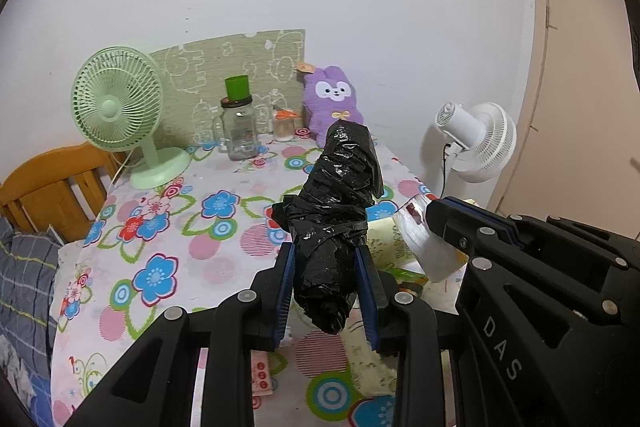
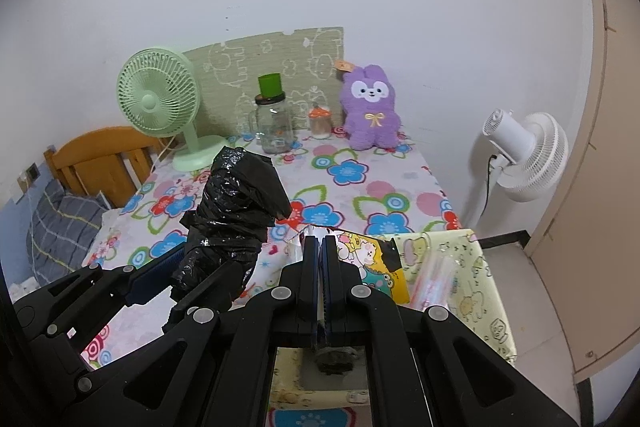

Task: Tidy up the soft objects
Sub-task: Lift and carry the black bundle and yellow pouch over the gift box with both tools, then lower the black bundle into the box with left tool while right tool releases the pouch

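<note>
My left gripper is shut on a crumpled black plastic bag bundle and holds it upright above the flowered table. The bundle also shows in the right wrist view, with the left gripper around its lower part. My right gripper is shut on a thin clear plastic bag; in the left wrist view it pinches a white-clear wrapper. A purple plush rabbit sits at the table's back against the wall.
A green desk fan, a glass jar with a green cup on top and a small jar stand at the back. A yellow patterned bag and sticker pack lie at the right edge. A white floor fan stands right.
</note>
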Motion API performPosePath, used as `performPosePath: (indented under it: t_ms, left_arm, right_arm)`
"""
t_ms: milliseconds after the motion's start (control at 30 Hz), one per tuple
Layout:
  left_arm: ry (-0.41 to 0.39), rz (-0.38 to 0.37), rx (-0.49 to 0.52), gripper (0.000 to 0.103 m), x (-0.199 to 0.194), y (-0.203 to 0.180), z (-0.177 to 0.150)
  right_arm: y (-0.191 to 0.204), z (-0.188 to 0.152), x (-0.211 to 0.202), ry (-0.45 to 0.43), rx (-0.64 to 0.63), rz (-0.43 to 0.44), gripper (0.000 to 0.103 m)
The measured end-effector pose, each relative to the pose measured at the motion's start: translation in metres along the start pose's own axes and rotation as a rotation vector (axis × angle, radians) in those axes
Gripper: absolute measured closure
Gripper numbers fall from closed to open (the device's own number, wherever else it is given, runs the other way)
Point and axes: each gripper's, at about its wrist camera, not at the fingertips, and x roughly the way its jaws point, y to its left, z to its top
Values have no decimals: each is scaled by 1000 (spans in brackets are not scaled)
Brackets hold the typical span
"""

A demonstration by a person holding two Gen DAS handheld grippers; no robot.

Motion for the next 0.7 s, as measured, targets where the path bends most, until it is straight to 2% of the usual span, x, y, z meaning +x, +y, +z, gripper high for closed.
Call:
performPosePath:
  t_ms: [700]
  left_arm:
    - [50,-57,40,74,29,-49,-1]
  right_arm:
    - [-54,-13,11,37,45,-55,99]
